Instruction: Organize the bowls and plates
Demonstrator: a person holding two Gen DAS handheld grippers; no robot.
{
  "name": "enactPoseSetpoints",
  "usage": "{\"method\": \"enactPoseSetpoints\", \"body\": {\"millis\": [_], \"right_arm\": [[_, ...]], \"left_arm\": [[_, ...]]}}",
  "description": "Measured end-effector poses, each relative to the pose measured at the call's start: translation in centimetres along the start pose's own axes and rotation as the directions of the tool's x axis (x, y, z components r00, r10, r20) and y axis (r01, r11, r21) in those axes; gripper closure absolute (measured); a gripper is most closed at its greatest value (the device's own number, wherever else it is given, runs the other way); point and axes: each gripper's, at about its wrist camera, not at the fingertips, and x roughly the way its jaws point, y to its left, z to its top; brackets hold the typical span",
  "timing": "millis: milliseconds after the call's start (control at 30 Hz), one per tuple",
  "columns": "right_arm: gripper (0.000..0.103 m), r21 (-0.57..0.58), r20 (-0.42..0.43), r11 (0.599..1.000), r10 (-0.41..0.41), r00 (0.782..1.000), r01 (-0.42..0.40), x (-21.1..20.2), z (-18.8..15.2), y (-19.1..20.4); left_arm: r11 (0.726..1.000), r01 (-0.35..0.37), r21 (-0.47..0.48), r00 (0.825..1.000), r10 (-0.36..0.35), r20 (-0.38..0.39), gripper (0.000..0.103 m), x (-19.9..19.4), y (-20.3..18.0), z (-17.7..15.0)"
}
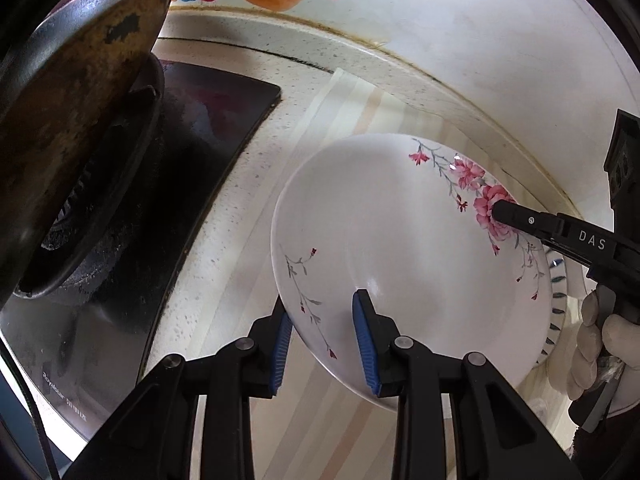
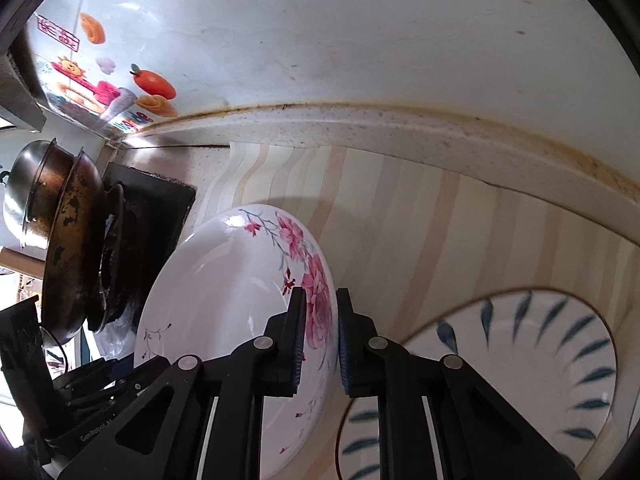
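Gripping one floral plate [image 1: 400, 248] from two sides, both tools have it lifted off the striped counter mat [image 1: 348, 108] and tilted. The left gripper [image 1: 320, 344] is nearly closed, its blue pads pinching the near rim by the thin twig pattern, one finger under the plate and one over it. The right gripper [image 2: 320, 344] is closed tight on the opposite rim, right over the big pink blossoms; in the left wrist view its black finger reaches in from the right edge, with a gloved hand [image 1: 596, 344] on the handle below it.

Holding a wide, shallow, glossy plate by opposite rims looks deliberate: one pinch alone would let it swing or slip, while two share the weight and keep the tilt under control.

The plate hangs over the middle of the mat, between the black gas stove [image 1: 168, 184] at the left edge of the counter and a plate with blue leaf marks [image 2: 520, 364] lying flat toward the right. Its right rim overlaps that blue-leaf plate as seen from the left wrist. A stained wok [image 1: 76, 92] sits on the burner, near the plate's left side, so any swing that way risks a knock.

My guess is that the floral plate is meant to go on top of the blue-leaf one, making a stack; it is not set down yet
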Motion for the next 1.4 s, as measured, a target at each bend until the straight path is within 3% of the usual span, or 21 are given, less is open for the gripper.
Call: {"method": "enactPoseSetpoints", "body": {"millis": [300, 633, 833, 1133, 1400], "right_arm": [[0.087, 0.034, 0.058, 0.999, -0.003, 0.998, 0.001, -5.2, -3.8, -0.7], [0.087, 0.113, 0.142, 0.994, -0.005, 0.990, -0.012, -12.5, -11.3, -2.3], [0.087, 0.184, 0.169, 0.982, -0.002, 0.986, -0.029, -15.9, -17.3, -4.5], [0.087, 0.272, 0.146, 0.962, -0.023, 0.989, -0.017, -18.0, -26.6, -9.0], [0.087, 0.321, 0.105, 0.947, -0.027, 0.994, -0.009, -17.5, -31.3, -12.1]], "left_arm": [[0.996, 0.049, 0.071, 0.998, -0.051, 0.033, 0.075, -3.1, -2.1, -1.5], [0.978, 0.079, 0.194, 0.995, -0.089, 0.042, 0.075, -7.0, -6.4, -5.2], [0.958, 0.088, 0.273, 0.996, -0.092, 0.003, 0.075, -7.6, -9.3, -9.1], [0.932, 0.124, 0.340, 0.986, -0.078, -0.147, 0.075, -5.3, -12.9, -15.3], [0.913, 0.105, 0.395, 0.982, -0.032, -0.187, 0.075, -3.6, -14.7, -17.8]]}}
